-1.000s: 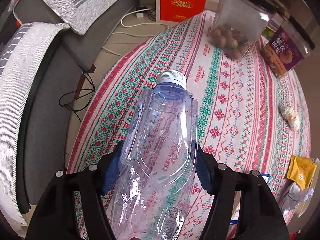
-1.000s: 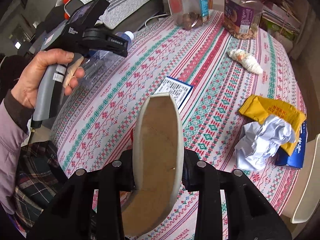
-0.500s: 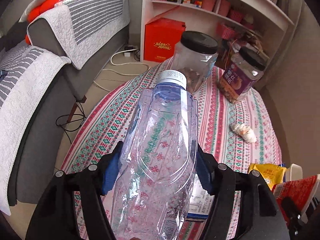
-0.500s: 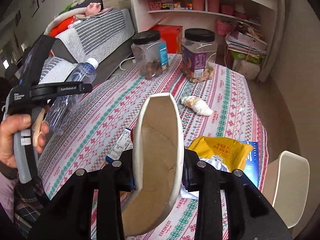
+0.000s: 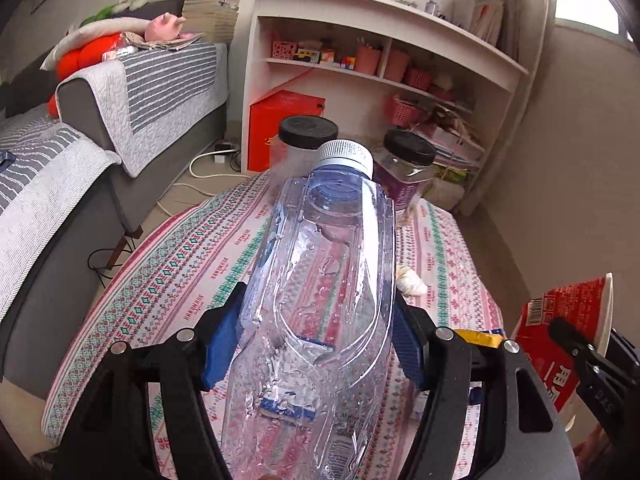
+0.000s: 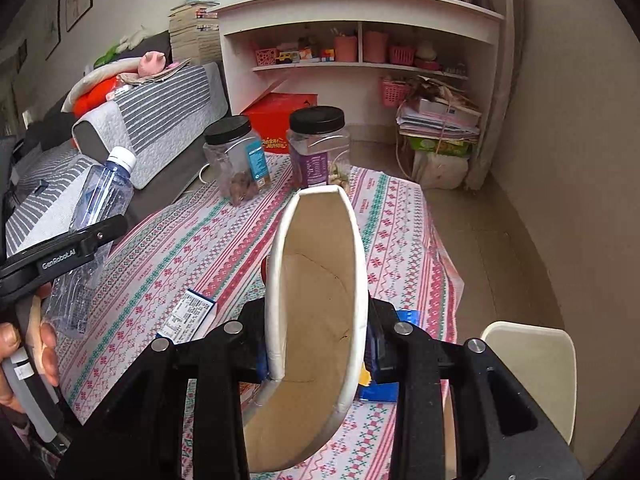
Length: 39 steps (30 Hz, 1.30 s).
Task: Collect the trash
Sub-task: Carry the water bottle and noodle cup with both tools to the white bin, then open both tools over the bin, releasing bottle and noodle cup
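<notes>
Both grippers had lifted and tilted up over the last second: the views went from looking down on the tablecloth to showing the shelf and sofa, so both pickups were done and the carry to a bin, not in view, looked like the next step. Left gripper [image 5: 318,344] was clamped on the plastic bottle [image 5: 320,304], blue pads squeezing its sides; the bottle was clear, dented, wet inside, white cap on, held above the table [image 5: 168,280]. Right gripper [image 6: 318,344] pinched the paper cup [image 6: 316,320], squashed oval, red outside, brownish inside, empty. Farther on the table: yellow wrapper [image 5: 478,338], small box [image 6: 188,314], crumpled tissue [image 5: 410,282], two jars [image 6: 236,160].
</notes>
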Tool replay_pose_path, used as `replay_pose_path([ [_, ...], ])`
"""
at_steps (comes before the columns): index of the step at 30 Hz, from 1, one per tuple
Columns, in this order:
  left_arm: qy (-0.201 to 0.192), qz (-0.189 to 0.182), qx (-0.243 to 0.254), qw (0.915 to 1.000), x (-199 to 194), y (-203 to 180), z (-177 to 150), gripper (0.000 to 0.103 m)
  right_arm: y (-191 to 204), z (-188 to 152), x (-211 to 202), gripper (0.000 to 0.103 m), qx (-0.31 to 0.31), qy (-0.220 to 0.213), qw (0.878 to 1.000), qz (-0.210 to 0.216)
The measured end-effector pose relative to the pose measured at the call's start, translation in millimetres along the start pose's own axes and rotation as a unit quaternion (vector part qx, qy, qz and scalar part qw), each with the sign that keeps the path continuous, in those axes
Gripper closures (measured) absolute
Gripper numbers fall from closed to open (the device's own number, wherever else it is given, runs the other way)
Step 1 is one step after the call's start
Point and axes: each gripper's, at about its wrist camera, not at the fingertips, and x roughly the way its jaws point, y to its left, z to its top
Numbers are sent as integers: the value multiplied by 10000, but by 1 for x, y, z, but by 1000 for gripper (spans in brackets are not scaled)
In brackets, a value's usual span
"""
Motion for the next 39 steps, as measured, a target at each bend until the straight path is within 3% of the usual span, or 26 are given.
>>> replay_pose_path([
  [13, 6, -555, 584, 9968, -18, -105, -18, 38, -106, -16, -37, 71, 485, -251, 9959, -726],
  [23, 220, -1024, 1273, 9863, -12, -203, -43, 38, -194, -45, -57, 70, 1271, -78, 9843, -1225],
  [30, 367, -1402, 1649, 9756, -8, -269, -61, 38, -236, -64, -76, 52, 1864, -126, 9706, -1516],
  [39, 533, -1668, 1925, 9656, -2, -328, -74, 37, -263, -81, -96, 50, 2170, -203, 9610, -1702],
])
